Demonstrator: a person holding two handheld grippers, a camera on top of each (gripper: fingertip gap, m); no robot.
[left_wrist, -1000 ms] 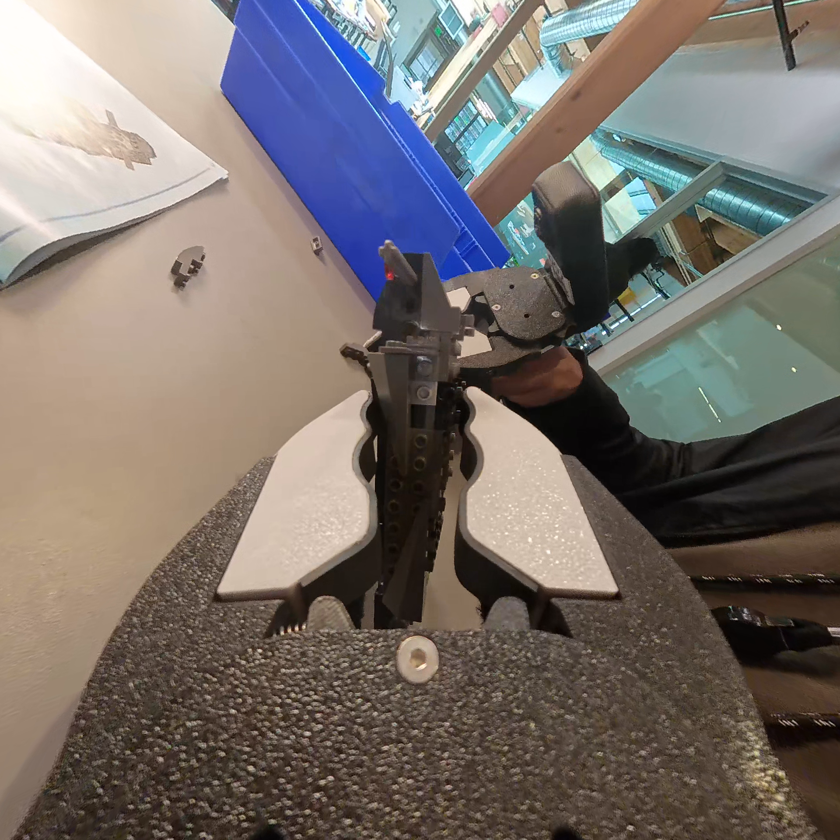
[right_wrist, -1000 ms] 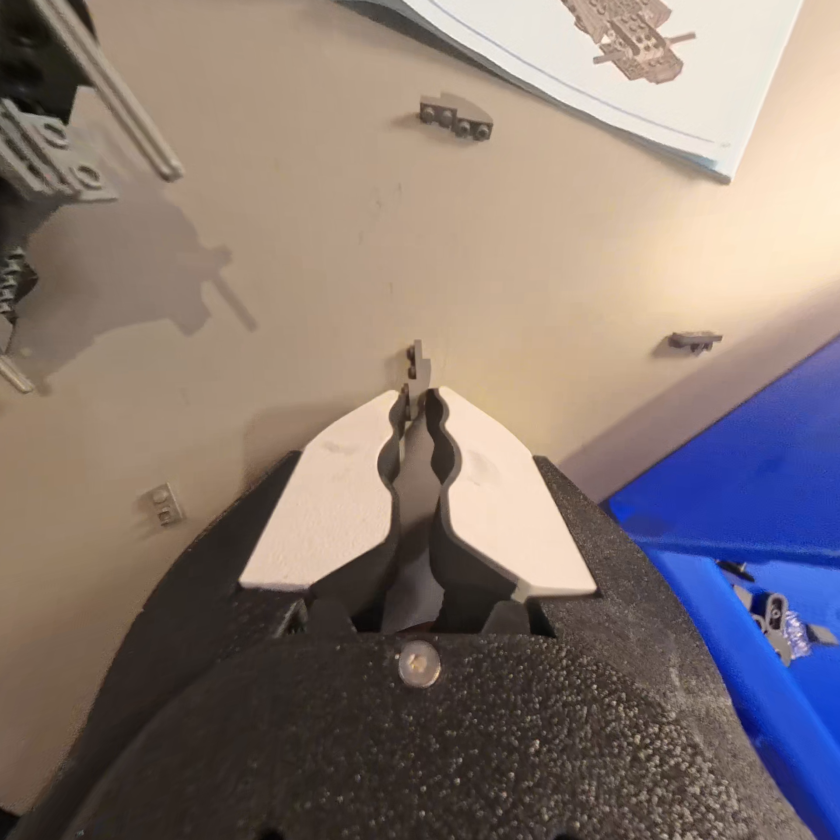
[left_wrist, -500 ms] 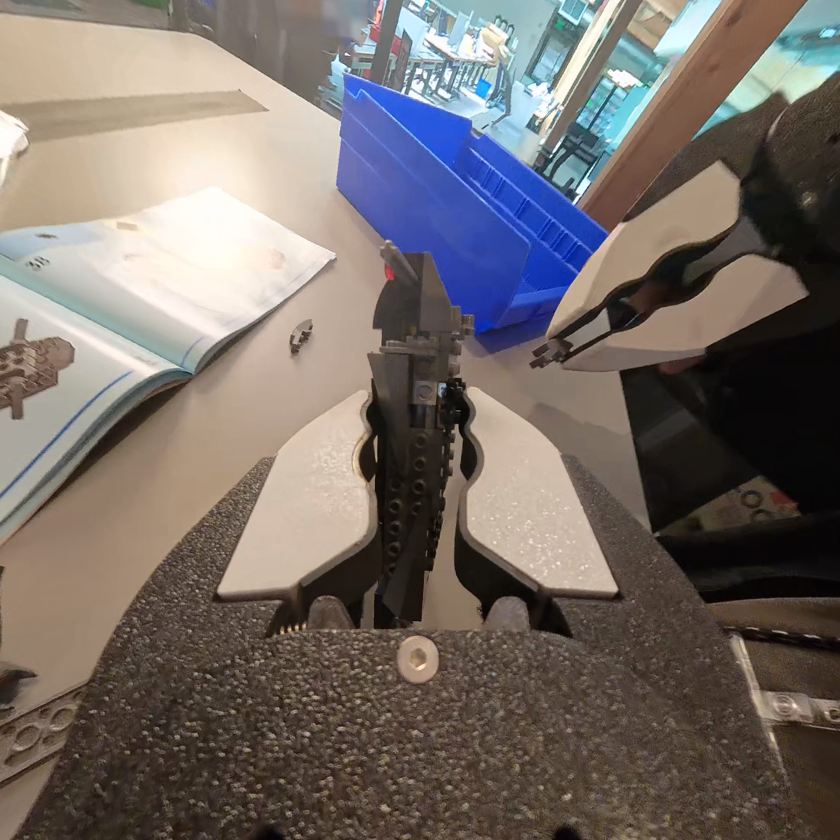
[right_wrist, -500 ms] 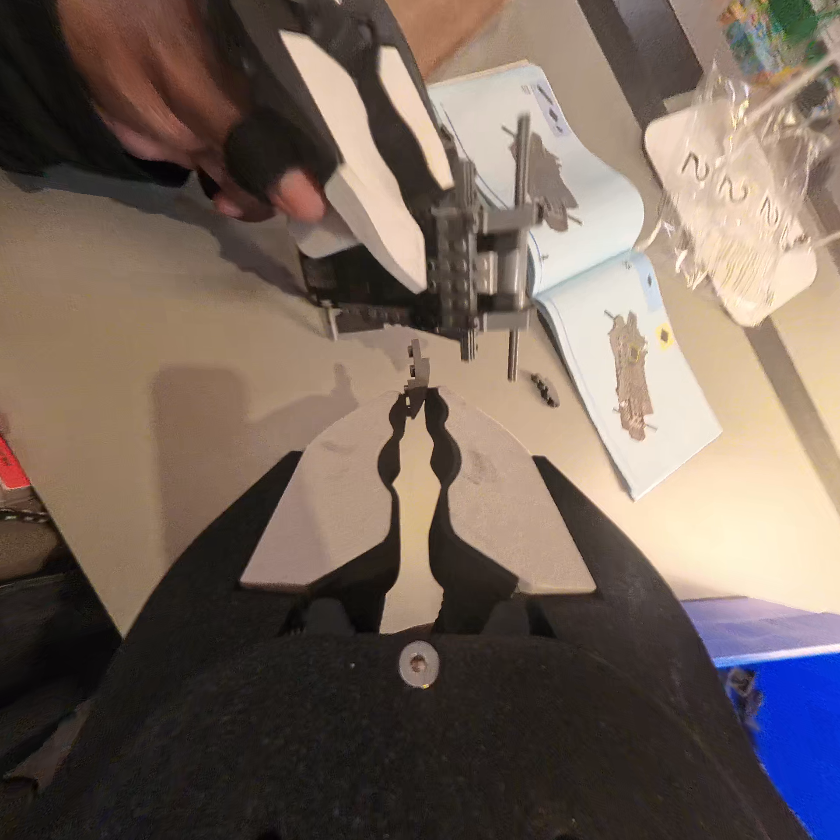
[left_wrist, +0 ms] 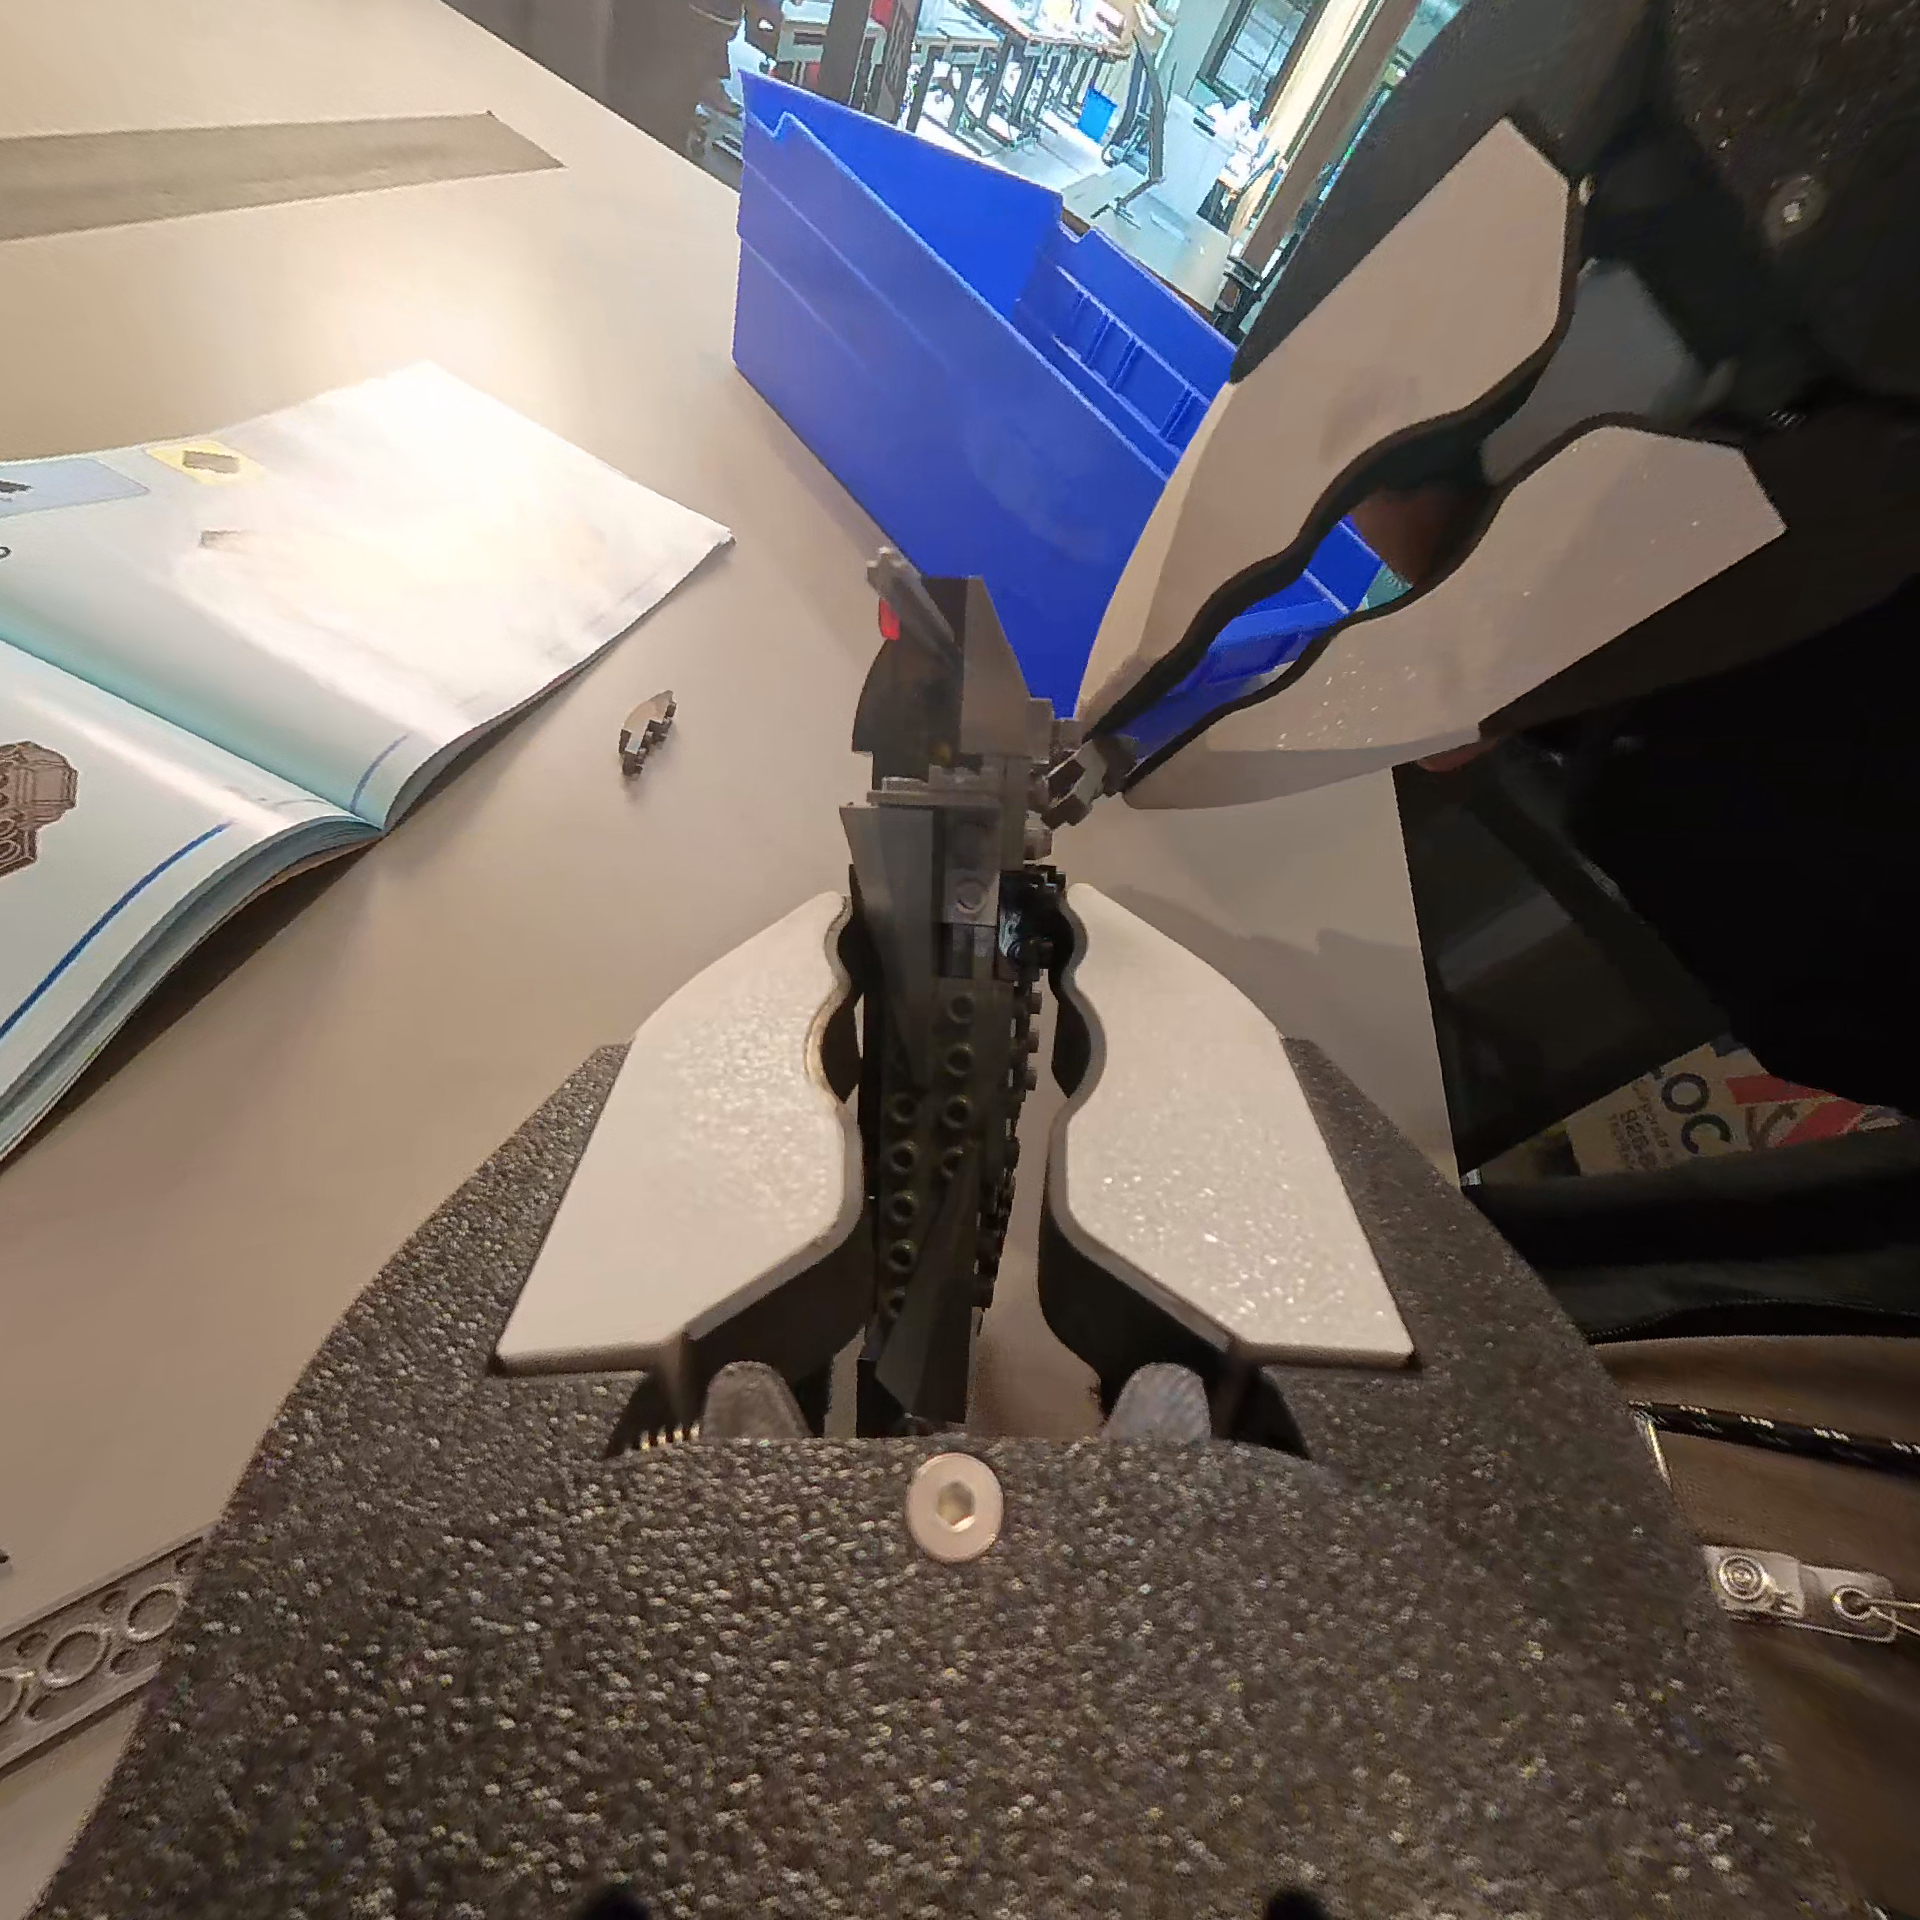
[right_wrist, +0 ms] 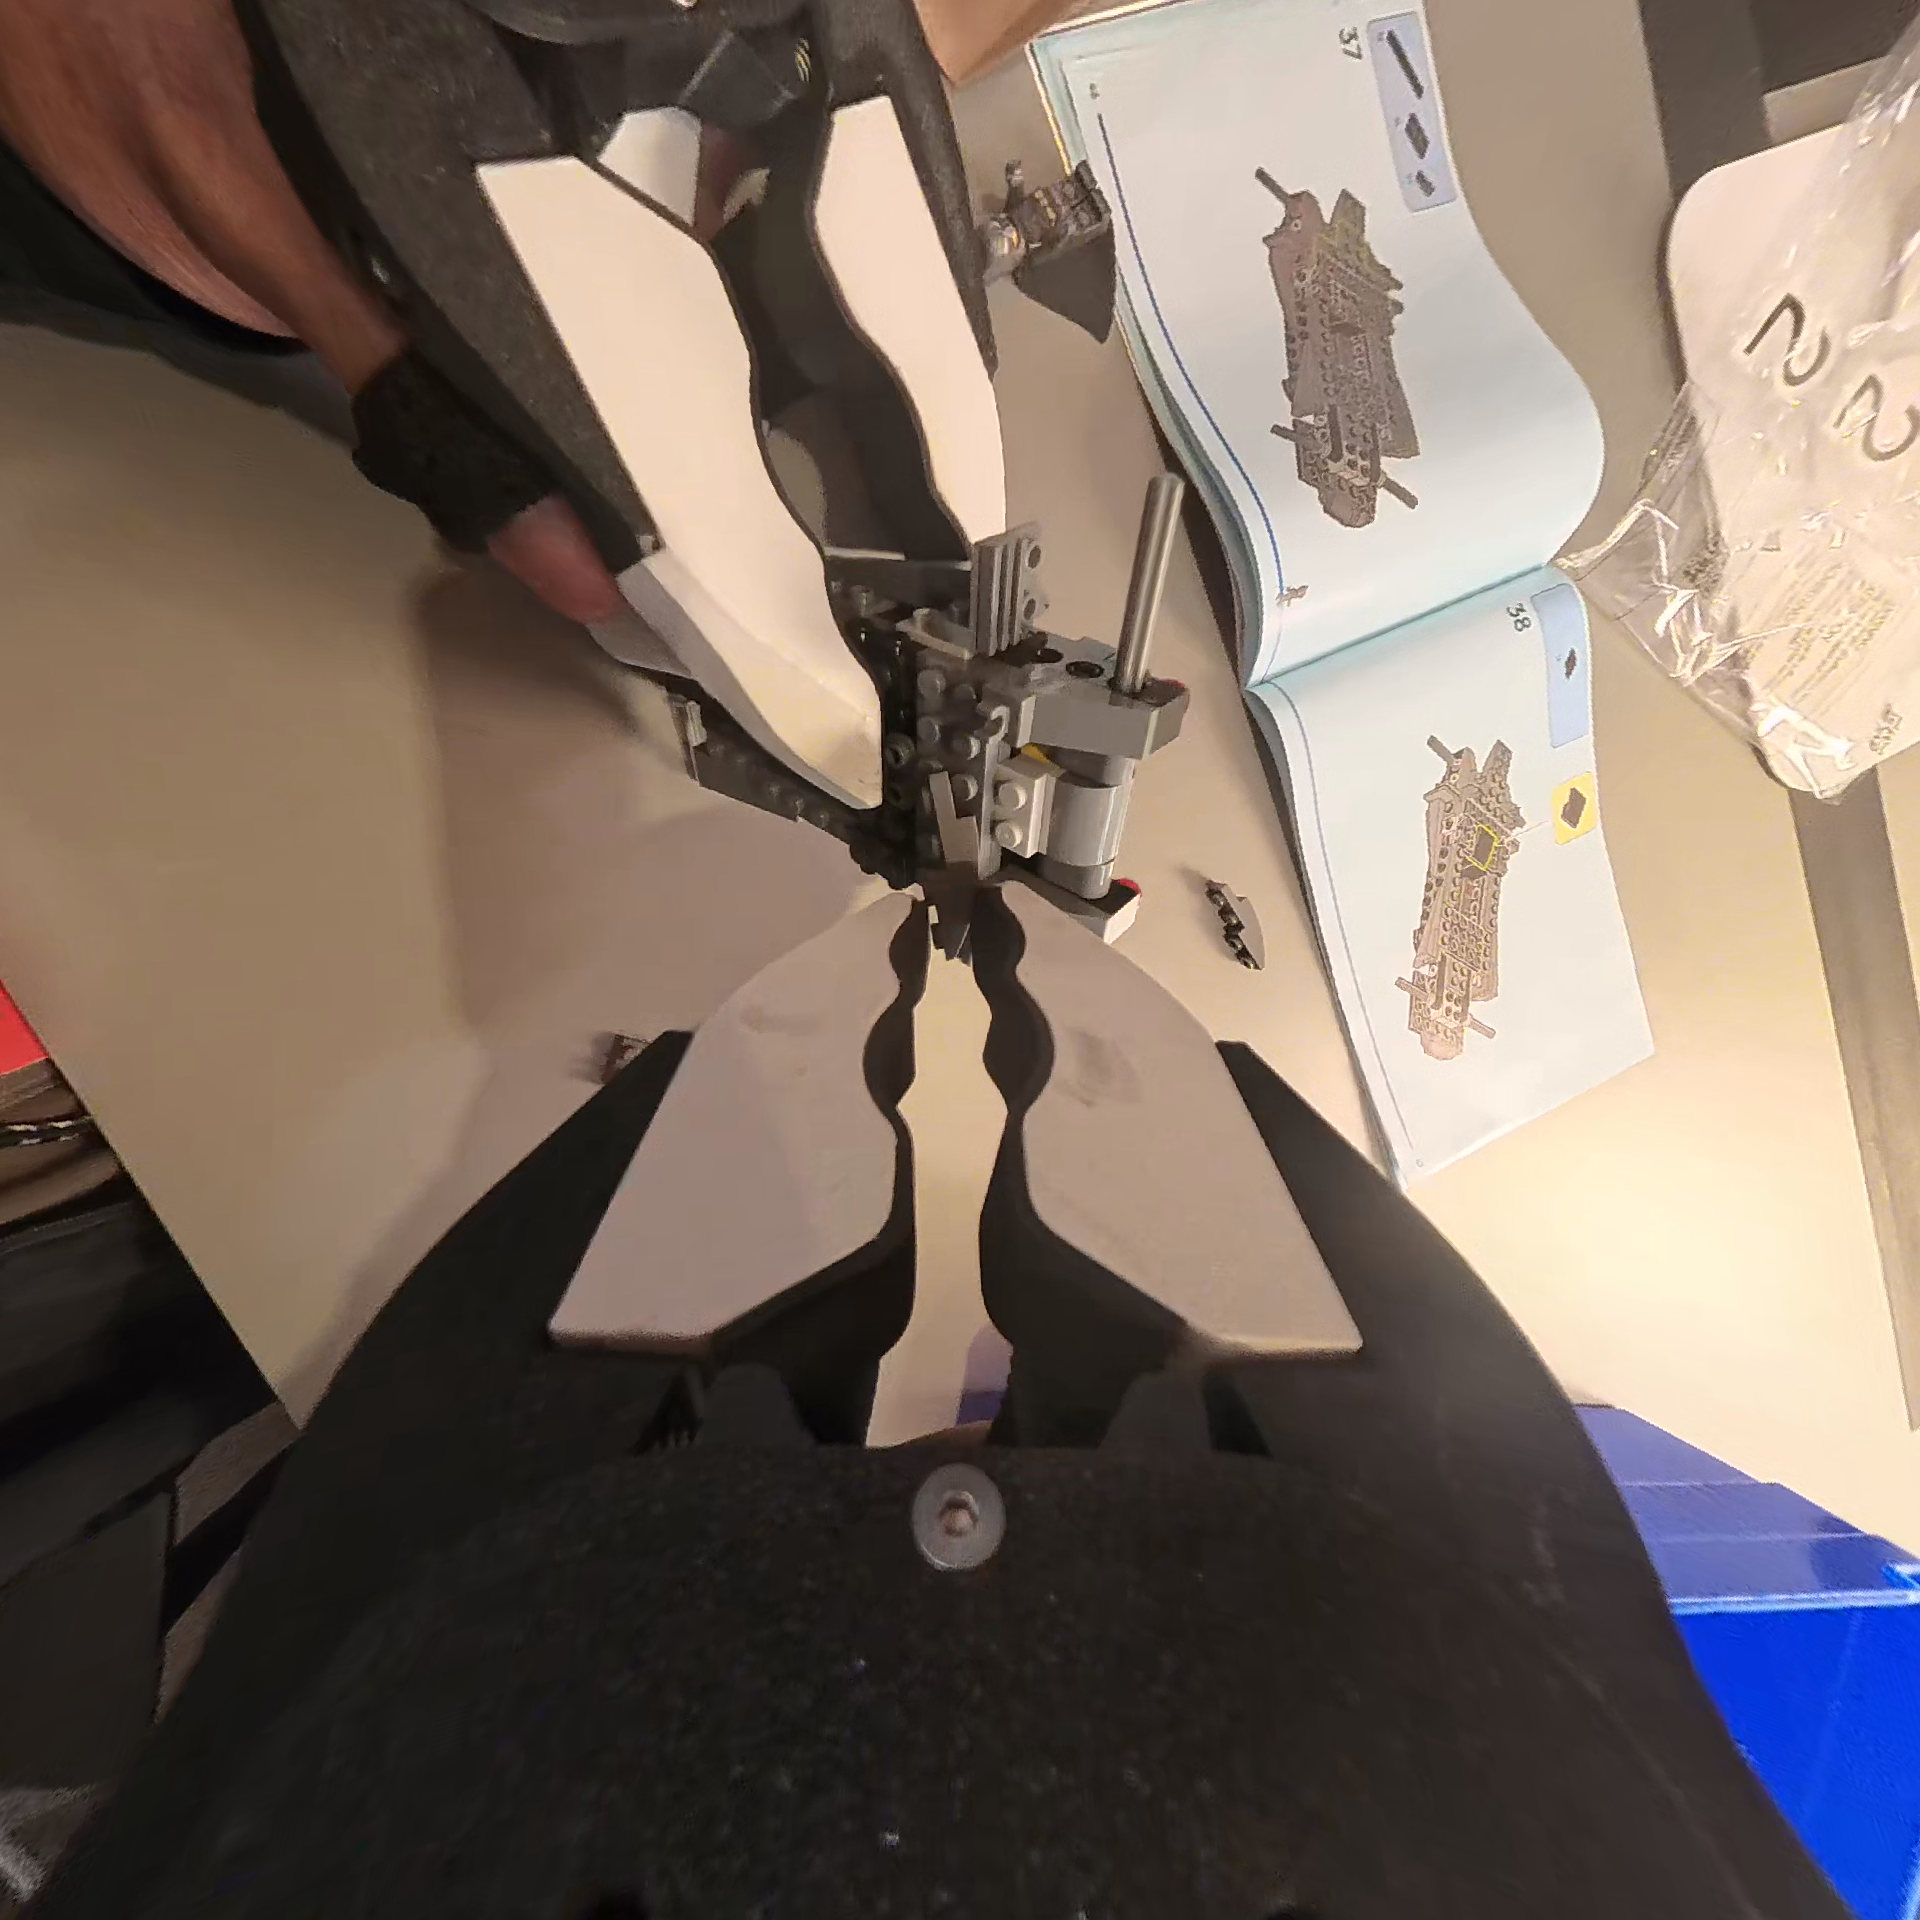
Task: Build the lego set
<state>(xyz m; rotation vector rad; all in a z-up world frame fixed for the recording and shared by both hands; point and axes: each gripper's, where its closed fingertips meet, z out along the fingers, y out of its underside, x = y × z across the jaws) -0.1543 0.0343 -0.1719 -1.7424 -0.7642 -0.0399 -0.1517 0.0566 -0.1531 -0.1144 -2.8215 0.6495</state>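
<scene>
Left wrist view: 2 claws in sight. The left claw is clamped on 1 grey-and-black brick model, both pads pressed on its sides; the model stands up between the fingers, studs along its dark lower part, a grey wedge and a small red bit at the top. The right claw comes in from the upper right, nearly closed, pinching 1 small dark grey brick piece at its tips, and that piece touches the model's right side. On the tan bench: 1 open instruction booklet, 1 loose curved dark piece, 1 blue bin behind, and 1 grey holed strip at the lower left edge.

Right wrist view: the right claw grips the thin grey piece between its tips, right against the model. The left claw holds the model from above; a hand in a fingerless black glove is behind it. The model shows light grey studded blocks, 1 grey rod sticking up, and red at one end. Also on the bench: 1 booklet w/ 2 pages showing, 1 clear plastic bag, 1 curved dark piece, 1 tiny piece by the claw, and a blue bin corner.
</scene>
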